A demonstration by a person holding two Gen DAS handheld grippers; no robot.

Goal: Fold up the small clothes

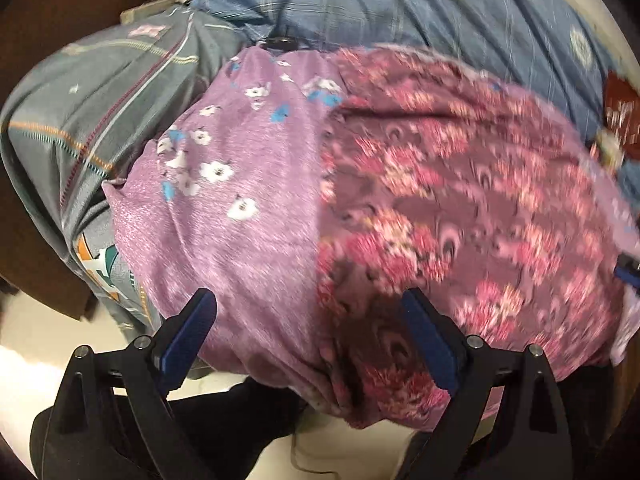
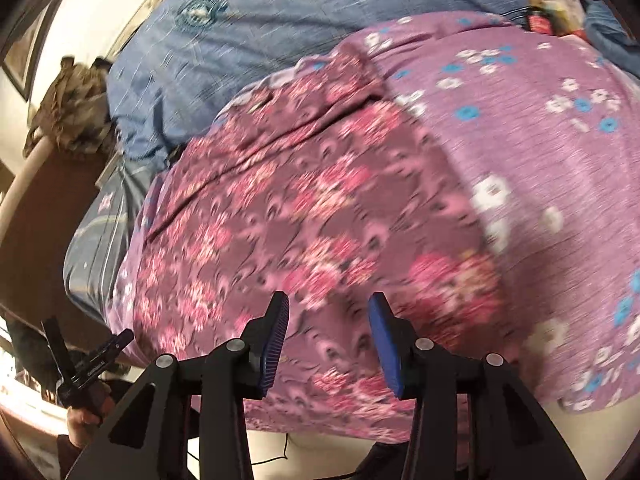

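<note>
Left wrist view
Your left gripper (image 1: 308,330): fingers spread wide apart, nothing between them, poised over the near edge of the cloth.
Pink floral garment (image 1: 460,208): it lies on the bed to the right of the lilac flowered garment (image 1: 240,200), their edges meeting down the middle; both hang over the bed's near edge.
Bedding: a blue plaid sheet (image 1: 400,8) lies behind, and a grey striped cover (image 1: 92,112) to the left.

Right wrist view
Your right gripper (image 2: 328,340): fingers parted with a moderate gap, empty, over the pink floral garment's (image 2: 300,208) near hem.
Lilac flowered garment (image 2: 540,140): it sits on the right, partly under the pink one.
Your left gripper (image 2: 88,364): visible at lower left, off the bed edge.
Sharpness: both views are motion-blurred.
</note>
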